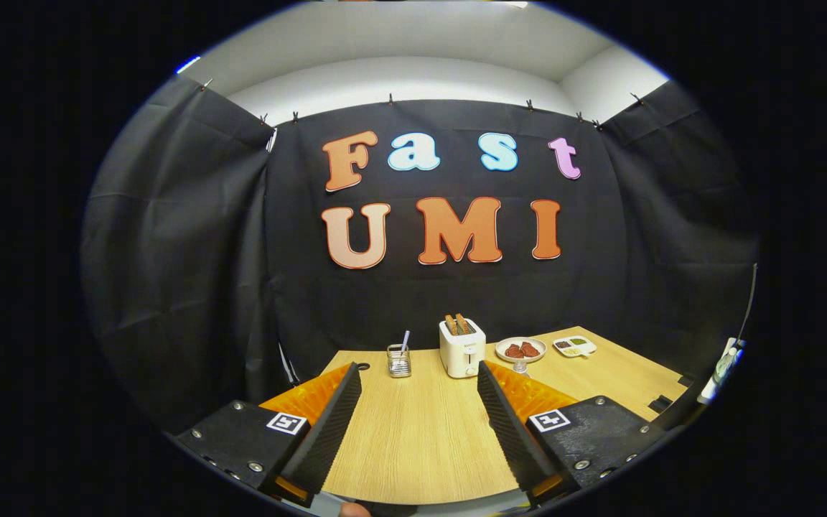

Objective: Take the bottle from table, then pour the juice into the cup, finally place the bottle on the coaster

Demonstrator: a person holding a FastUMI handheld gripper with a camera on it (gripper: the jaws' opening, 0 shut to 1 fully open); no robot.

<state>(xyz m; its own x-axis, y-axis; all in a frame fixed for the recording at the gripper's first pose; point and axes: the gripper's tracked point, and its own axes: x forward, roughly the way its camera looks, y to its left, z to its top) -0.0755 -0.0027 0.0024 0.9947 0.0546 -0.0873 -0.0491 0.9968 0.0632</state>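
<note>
We are holding the gripper (419, 377) wide open — nothing between its fingers. Beyond them are sitting a toaster (462, 348) and a glass (399, 361) on the table (413, 438).

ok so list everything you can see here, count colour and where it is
table: 1, light wood, under and ahead of the fingers
toaster: 1, white, two brown slices sticking up, far side of the table, beyond the fingers
glass holder: 1, clear, a straw-like stick in it, beside the toaster
plate: 1, pale, two reddish-brown pieces on it, on the toaster's other side
divided dish: 1, white, small dark and green portions, next to the plate at the far edge
small clear item: 1, just in front of the plate, partly hidden by a finger, too small to identify
hand-held gripper: 1, black with orange, open, nothing between the fingers
fingers: 2, black ribbed pads, spread apart over bare table
</note>
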